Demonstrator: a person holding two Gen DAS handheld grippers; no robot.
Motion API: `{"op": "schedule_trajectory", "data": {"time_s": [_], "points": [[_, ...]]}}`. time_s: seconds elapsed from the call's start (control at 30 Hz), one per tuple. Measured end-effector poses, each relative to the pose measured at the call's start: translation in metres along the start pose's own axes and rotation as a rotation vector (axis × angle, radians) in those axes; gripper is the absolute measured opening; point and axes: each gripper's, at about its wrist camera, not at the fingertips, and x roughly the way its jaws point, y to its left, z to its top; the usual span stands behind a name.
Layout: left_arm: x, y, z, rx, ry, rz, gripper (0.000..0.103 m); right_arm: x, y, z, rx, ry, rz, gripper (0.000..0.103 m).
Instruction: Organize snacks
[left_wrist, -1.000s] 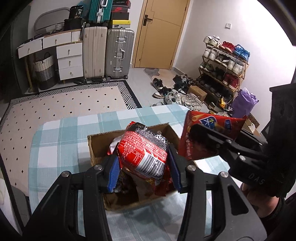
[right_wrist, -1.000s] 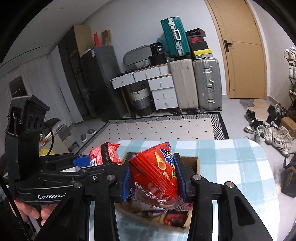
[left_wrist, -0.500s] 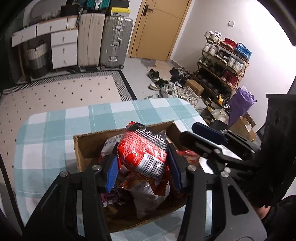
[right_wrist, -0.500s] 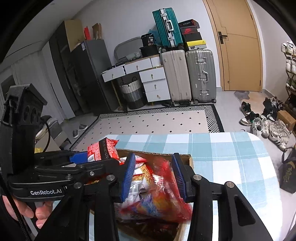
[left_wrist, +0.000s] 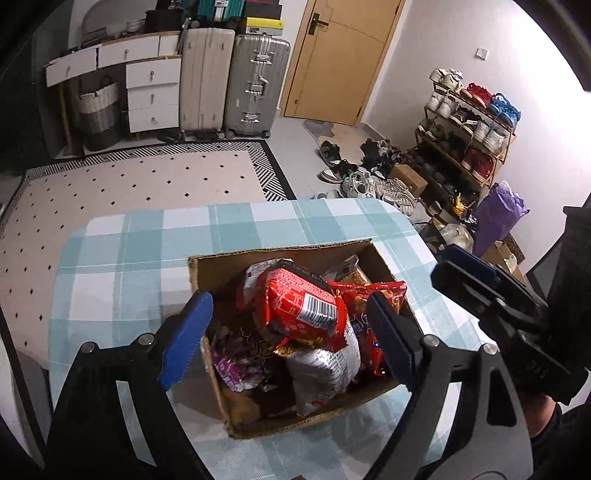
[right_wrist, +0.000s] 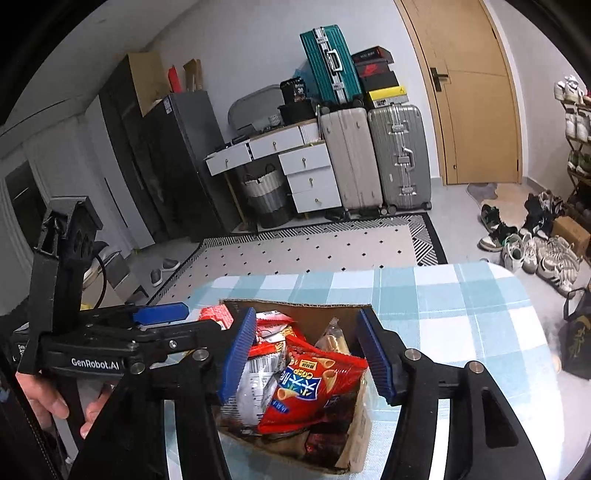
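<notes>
Checked tablecloth | cardboard box heaped with snacks | left gripper, right gripper jaws spread, empty

White walls, wooden door, 2 suitcases, patterned rug

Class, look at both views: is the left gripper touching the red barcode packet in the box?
Apart. In the left wrist view the left gripper is open, with clear gaps between both blue pads and the red barcode packet lying in the box.
</notes>
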Motion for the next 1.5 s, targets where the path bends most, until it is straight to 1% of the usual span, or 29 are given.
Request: {"op": "schedule_trajectory", "data": {"time_s": [0.1,0.3,0.37,0.43,0.47,0.5,0.57,0.6,0.63,0.67,0.73,0.8,0.97,1.03,1.17,1.3,1.5], "points": [[-0.018,0.001,-0.003,-0.01,-0.028,0.015,0.084,-0.013,0.006,-0.001,-0.01,-0.014,-0.001,0.064],[-0.054,-0.004,-0.02,-0.001,-0.091,0.078,0.084,-0.042,0.018,-0.007,-0.035,-0.038,0.003,0.064],[-0.065,-0.007,-0.026,0.003,-0.106,0.088,0.085,-0.053,0.023,-0.012,-0.05,-0.047,0.001,0.066],[-0.077,-0.01,-0.034,0.006,-0.116,0.083,0.086,-0.064,0.027,-0.017,-0.067,-0.054,-0.005,0.075],[-0.083,-0.012,-0.038,0.009,-0.127,0.09,0.086,-0.068,0.028,-0.02,-0.071,-0.057,-0.007,0.078],[-0.09,-0.015,-0.043,0.016,-0.144,0.096,0.087,-0.077,0.029,-0.026,-0.076,-0.066,-0.005,0.081],[-0.103,-0.02,-0.053,0.027,-0.171,0.104,0.09,-0.087,0.031,-0.034,-0.082,-0.075,-0.009,0.082],[-0.109,-0.023,-0.058,0.03,-0.183,0.111,0.093,-0.092,0.032,-0.037,-0.086,-0.079,-0.012,0.082],[-0.115,-0.025,-0.064,0.032,-0.195,0.116,0.1,-0.098,0.033,-0.041,-0.089,-0.086,-0.012,0.082],[-0.122,-0.027,-0.069,0.034,-0.208,0.125,0.102,-0.104,0.035,-0.045,-0.092,-0.093,-0.014,0.082],[-0.132,-0.033,-0.078,0.045,-0.238,0.151,0.102,-0.117,0.038,-0.053,-0.1,-0.11,-0.019,0.086],[-0.143,-0.039,-0.091,0.062,-0.258,0.154,0.102,-0.128,0.041,-0.061,-0.109,-0.128,-0.017,0.086],[-0.165,-0.047,-0.114,0.063,-0.302,0.167,0.102,-0.152,0.048,-0.08,-0.125,-0.162,-0.023,0.088],[-0.17,-0.048,-0.122,0.074,-0.321,0.161,0.102,-0.16,0.048,-0.087,-0.123,-0.176,-0.02,0.09],[-0.173,-0.05,-0.145,0.097,-0.348,0.191,0.102,-0.171,0.05,-0.106,-0.155,-0.215,-0.051,0.09],[-0.167,-0.045,-0.169,0.077,-0.346,0.21,0.102,-0.179,0.048,-0.126,-0.185,-0.241,-0.079,0.091],[-0.156,-0.035,-0.206,0.06,-0.402,0.261,0.102,-0.187,0.045,-0.152,-0.207,-0.283,-0.1,0.091]]}}
